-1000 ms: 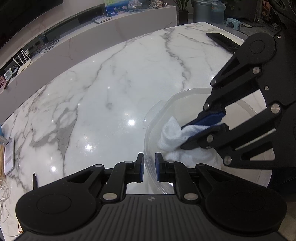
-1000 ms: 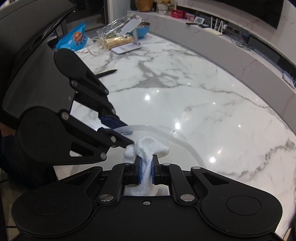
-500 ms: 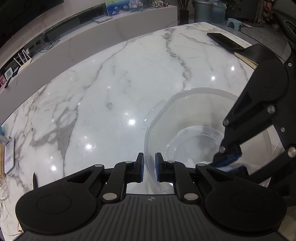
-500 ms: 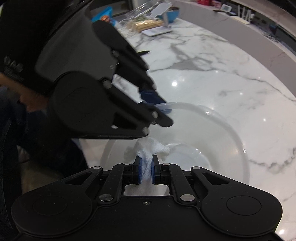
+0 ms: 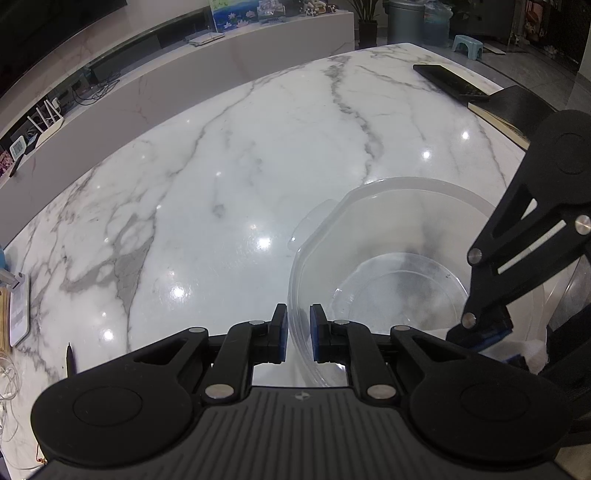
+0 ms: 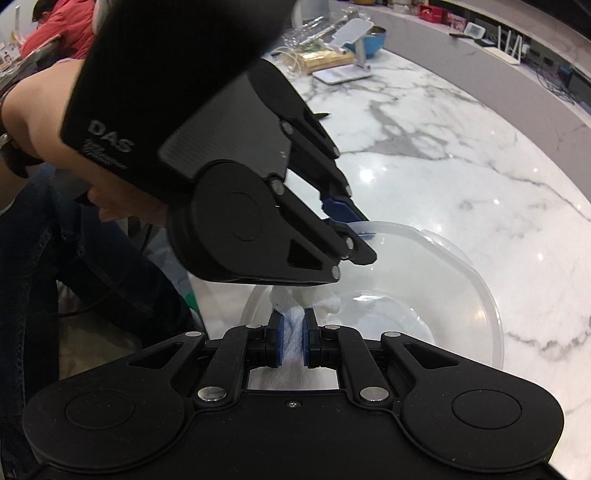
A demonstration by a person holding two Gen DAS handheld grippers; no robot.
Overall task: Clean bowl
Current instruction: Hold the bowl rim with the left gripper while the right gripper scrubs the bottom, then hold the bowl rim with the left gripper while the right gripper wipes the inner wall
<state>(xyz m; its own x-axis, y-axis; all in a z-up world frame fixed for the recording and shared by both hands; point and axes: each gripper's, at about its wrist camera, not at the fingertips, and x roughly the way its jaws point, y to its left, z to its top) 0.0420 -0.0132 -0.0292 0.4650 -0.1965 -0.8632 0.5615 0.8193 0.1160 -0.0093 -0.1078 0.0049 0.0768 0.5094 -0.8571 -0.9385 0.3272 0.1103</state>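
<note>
A clear plastic bowl [image 5: 388,206] stands on the white marble table; it also shows in the right wrist view [image 6: 476,280]. My left gripper [image 5: 298,332] is shut on the bowl's near rim, the thin wall between its blue pads. My right gripper [image 6: 291,334] is shut on a white cloth [image 6: 325,301] and holds it low against the bowl's inner wall at the near side. In the left wrist view the right gripper [image 5: 502,343] reaches into the bowl from the right, with a bit of the cloth [image 5: 532,350] showing beside it.
A black phone [image 5: 450,83] and a dark notebook [image 5: 513,107] lie at the table's far right. A pen [image 5: 70,360] and white cables lie at the near left. A phone stand [image 6: 351,48], blue bowl [image 6: 376,38] and packets sit at the far end. A person in red [image 6: 59,29] sits behind.
My right gripper has drawn the cloth from the bowl's middle back to its near right wall. The left gripper has kept its hold on the rim.
</note>
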